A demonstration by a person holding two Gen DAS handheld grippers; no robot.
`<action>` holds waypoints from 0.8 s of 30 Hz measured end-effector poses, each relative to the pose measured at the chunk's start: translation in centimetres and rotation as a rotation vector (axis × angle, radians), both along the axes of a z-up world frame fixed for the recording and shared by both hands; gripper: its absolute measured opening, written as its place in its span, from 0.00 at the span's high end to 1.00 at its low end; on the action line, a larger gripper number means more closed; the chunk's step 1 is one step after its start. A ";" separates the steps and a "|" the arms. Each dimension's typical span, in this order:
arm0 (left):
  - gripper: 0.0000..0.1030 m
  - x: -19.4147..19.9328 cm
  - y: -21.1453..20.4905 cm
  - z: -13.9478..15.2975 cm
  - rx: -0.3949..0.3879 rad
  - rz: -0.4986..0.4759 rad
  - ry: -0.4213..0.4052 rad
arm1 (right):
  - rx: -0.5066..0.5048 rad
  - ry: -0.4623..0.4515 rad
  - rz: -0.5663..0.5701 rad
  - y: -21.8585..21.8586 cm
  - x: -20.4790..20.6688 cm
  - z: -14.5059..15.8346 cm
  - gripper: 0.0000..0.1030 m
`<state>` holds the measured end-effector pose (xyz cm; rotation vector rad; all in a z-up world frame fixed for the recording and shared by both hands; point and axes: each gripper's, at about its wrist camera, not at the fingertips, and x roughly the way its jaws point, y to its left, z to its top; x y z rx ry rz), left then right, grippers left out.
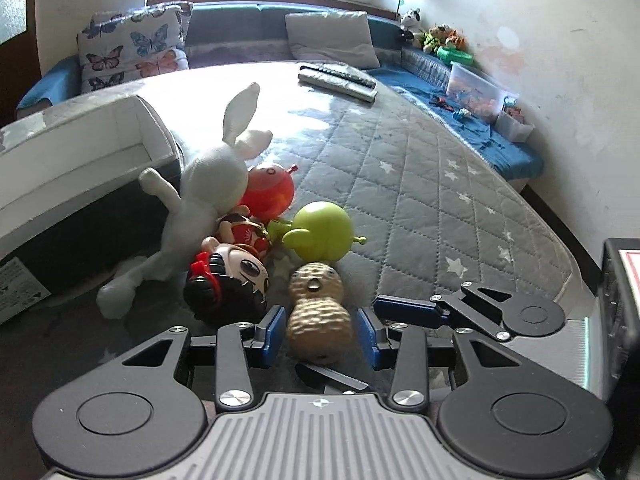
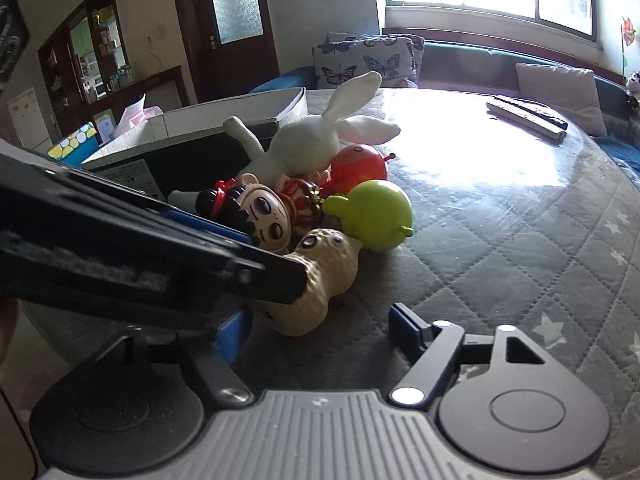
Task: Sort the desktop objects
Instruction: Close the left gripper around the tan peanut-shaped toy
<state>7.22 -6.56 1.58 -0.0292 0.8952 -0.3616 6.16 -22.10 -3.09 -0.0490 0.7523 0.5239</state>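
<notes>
A tan peanut toy (image 1: 320, 316) (image 2: 320, 276) lies on the quilted table (image 1: 420, 200), nearest of a toy pile. My left gripper (image 1: 322, 334) straddles it; both blue pads (image 1: 276, 330) stand just off its sides, so it is open. From the right wrist view the left gripper's dark finger (image 2: 256, 276) crosses the peanut. My right gripper (image 2: 320, 330) is open, with the peanut's near end between its pads and well apart from them. Behind are a black-haired doll (image 1: 232, 276), a green round toy (image 1: 320, 228), a red round toy (image 1: 272, 192) and a white rabbit plush (image 1: 216, 184).
A white open box (image 1: 80, 152) stands left of the pile. Two remotes (image 1: 340, 78) lie at the table's far side. A black object (image 1: 624, 300) sits at the right edge. Cushions and a bench with toy bins ring the table.
</notes>
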 end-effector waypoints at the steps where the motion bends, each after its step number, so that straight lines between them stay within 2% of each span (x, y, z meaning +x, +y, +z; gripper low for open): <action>1: 0.60 0.2 -0.1 -0.2 0.001 0.000 0.008 | 0.007 0.002 0.003 0.0 0.0 0.0 0.31; 11: 0.61 1.4 0.4 -0.8 -0.060 0.017 0.056 | 0.033 0.001 0.017 0.0 0.5 0.0 0.34; 16: 0.62 1.2 0.3 -0.8 -0.075 0.020 0.051 | 0.057 0.009 0.028 -0.3 0.5 0.1 0.44; 21: 0.61 1.0 -0.1 -0.8 -0.063 -0.003 0.041 | 0.068 0.008 0.020 -0.7 0.4 0.2 0.45; 24: 0.61 1.0 -0.1 -0.8 -0.056 -0.002 0.049 | 0.080 0.010 0.019 -0.9 0.5 0.2 0.51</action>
